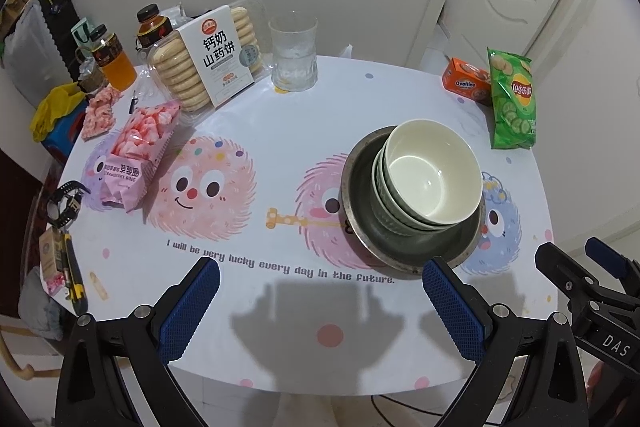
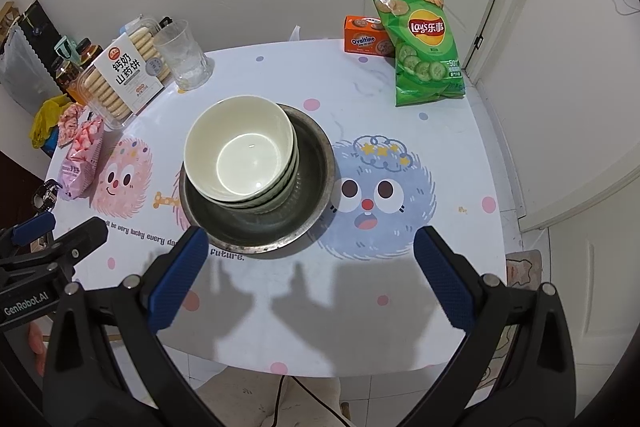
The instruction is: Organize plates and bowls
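Both my left hand-held gripper (image 1: pixel 320 281) and right hand-held gripper (image 2: pixel 310 247) hover spread wide, empty, near stacked bowls (image 2: pixel 240 155) nested in the metal plate (image 2: pixel 316 187).

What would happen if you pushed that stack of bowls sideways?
The stack of bowls sits off-centre in the metal plate, so it would probably slide on the smooth metal. The nested bowls look glazed and likely fragile. Lifted by the top rim, only the top one would probably come away.

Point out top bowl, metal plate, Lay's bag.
top bowl (image 2: pixel 240 155), right wrist view, inner base.
metal plate (image 2: pixel 312 163), right wrist view, bare right side.
Lay's bag (image 1: pixel 514 99), left wrist view, front panel.
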Action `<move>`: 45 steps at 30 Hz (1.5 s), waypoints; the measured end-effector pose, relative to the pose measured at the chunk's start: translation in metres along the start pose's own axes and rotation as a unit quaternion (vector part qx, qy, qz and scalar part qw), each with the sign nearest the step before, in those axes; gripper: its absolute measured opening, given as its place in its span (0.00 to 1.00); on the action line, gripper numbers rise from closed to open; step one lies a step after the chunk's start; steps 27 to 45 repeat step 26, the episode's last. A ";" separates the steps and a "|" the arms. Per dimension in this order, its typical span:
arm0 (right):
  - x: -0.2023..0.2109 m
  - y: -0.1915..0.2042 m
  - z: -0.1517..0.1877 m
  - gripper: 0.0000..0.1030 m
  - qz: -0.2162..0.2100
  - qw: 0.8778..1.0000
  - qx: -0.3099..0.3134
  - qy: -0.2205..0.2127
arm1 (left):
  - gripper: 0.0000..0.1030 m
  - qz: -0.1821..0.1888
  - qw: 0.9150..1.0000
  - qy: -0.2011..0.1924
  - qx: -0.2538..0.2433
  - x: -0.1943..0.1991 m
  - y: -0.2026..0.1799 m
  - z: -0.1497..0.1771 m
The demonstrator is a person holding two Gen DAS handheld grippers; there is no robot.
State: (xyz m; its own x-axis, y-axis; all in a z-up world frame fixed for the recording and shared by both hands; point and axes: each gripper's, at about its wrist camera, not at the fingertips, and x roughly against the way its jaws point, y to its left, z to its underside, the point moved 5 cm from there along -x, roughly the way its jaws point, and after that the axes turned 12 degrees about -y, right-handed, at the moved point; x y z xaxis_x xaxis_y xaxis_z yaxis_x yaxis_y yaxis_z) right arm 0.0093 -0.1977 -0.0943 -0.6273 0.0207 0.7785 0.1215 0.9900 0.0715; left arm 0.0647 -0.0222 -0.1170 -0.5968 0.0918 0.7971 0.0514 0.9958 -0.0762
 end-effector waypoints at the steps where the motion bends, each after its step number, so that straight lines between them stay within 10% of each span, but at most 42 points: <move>1: 0.000 0.000 0.000 0.99 0.001 1.000 0.000 0.000 | 1.00 0.000 1.000 0.000 0.000 0.000 0.000 0.000; 45: -0.004 0.001 -0.001 0.99 0.002 1.000 0.001 0.001 | 1.00 0.012 1.000 0.004 0.007 -0.005 0.003 -0.004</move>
